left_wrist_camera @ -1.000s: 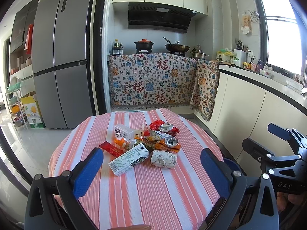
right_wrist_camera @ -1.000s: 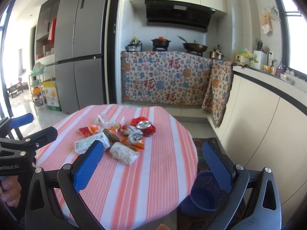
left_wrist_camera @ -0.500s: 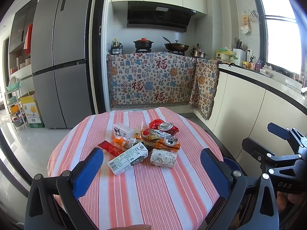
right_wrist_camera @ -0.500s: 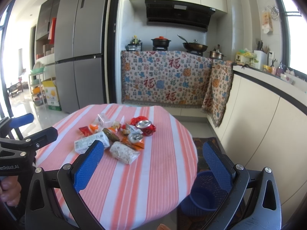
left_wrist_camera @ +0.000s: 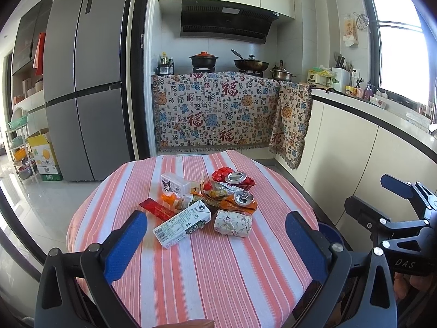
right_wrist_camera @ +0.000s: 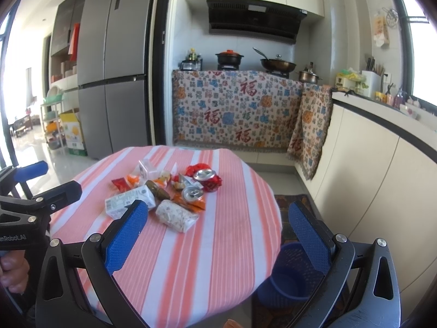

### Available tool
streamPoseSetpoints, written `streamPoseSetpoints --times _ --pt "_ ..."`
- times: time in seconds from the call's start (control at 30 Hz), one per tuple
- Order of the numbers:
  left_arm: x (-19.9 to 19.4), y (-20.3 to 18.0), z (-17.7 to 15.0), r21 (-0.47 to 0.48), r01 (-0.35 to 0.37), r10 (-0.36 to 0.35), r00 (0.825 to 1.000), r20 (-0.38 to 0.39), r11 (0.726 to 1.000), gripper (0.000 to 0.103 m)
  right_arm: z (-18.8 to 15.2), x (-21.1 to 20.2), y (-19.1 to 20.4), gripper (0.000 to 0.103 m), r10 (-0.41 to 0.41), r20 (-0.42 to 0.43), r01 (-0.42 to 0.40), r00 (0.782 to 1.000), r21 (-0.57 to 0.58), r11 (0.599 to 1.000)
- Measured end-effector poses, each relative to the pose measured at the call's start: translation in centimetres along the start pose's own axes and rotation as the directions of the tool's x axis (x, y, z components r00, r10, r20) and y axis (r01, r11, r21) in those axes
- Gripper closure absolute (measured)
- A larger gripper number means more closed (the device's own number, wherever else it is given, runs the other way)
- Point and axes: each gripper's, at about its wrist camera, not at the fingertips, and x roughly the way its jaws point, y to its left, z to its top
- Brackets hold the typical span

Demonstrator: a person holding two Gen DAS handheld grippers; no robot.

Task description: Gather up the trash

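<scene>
A heap of trash lies mid-table on the red-and-white striped cloth (left_wrist_camera: pixel 207 273): a white milk carton (left_wrist_camera: pixel 182 227), a floral tissue pack (left_wrist_camera: pixel 233 222), two crushed cans (left_wrist_camera: pixel 244 197) (left_wrist_camera: pixel 237 177), a small white box (left_wrist_camera: pixel 174 185), a red sachet (left_wrist_camera: pixel 157 210) and snack wrappers. My left gripper (left_wrist_camera: pixel 215 235) hovers open over the near side of the table, short of the heap, holding nothing. My right gripper (right_wrist_camera: pixel 218 224) is open and empty at the table's near right. The same carton (right_wrist_camera: pixel 128 201) and tissue pack (right_wrist_camera: pixel 176 215) show in the right wrist view. A blue mesh bin (right_wrist_camera: pixel 292 276) stands on the floor right of the table.
A grey fridge (left_wrist_camera: pixel 84 95) stands far left, a cloth-draped stove counter (left_wrist_camera: pixel 218 114) behind the table, and a cream cabinet run (left_wrist_camera: pixel 355 158) along the right. A rug (right_wrist_camera: pixel 292 205) lies beside the bin. Shelves and a cardboard box (left_wrist_camera: pixel 43 155) sit at far left.
Both grippers have held nearly still; the left wrist view has risen very slightly. Nothing on the table has moved.
</scene>
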Motion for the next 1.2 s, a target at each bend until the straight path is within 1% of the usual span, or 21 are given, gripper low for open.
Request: streamPoseSetpoints --times 0.4,0.6,0.77,0.87,0.93,1.03,1.1,1.2 --pt "0.2 0.4 0.2 0.000 -0.008 0.008 1.000 -0.004 1.000 0.000 -0.4 0.3 0.0 0.000 0.002 -0.017 -0.002 1.000 -0.003 1.000" --pt "0.5 2.0 -0.1 -0.023 0.024 -0.024 1.000 0.011 0.999 0.000 -0.2 0.4 0.0 0.000 0.007 -0.034 -0.008 0.999 -0.003 1.000" --pt "1.5 3.9 -1.0 0.001 0.025 -0.025 1.000 -0.008 1.000 0.000 -0.3 0.8 0.3 0.000 0.030 -0.045 -0.030 0.999 -0.004 1.000" --pt "3.0 5.4 -1.8 0.005 0.016 -0.015 0.998 -0.058 1.000 0.000 -0.6 1.8 0.4 0.000 0.059 -0.070 -0.058 0.996 0.008 0.998" --pt "4.0 6.4 -2.3 0.000 0.016 -0.016 0.997 -0.077 1.000 0.000 -1.1 2.6 0.5 0.000 0.075 -0.090 -0.074 0.993 0.014 0.997" --pt "6.0 7.6 -3.0 0.010 0.027 -0.025 0.991 -0.133 1.000 0.000 -2.2 4.1 0.8 0.000 0.097 -0.130 -0.096 0.987 0.018 0.995" --pt "7.5 7.9 -3.4 0.040 0.030 -0.023 0.986 -0.163 0.999 0.000 -2.9 5.0 0.9 0.000 0.104 -0.162 -0.102 0.981 0.019 0.995" --pt "10.0 8.2 -3.8 0.108 0.058 -0.036 0.979 -0.199 0.992 0.000 -4.0 6.0 1.1 0.000 0.113 -0.198 -0.111 0.974 0.018 0.994"
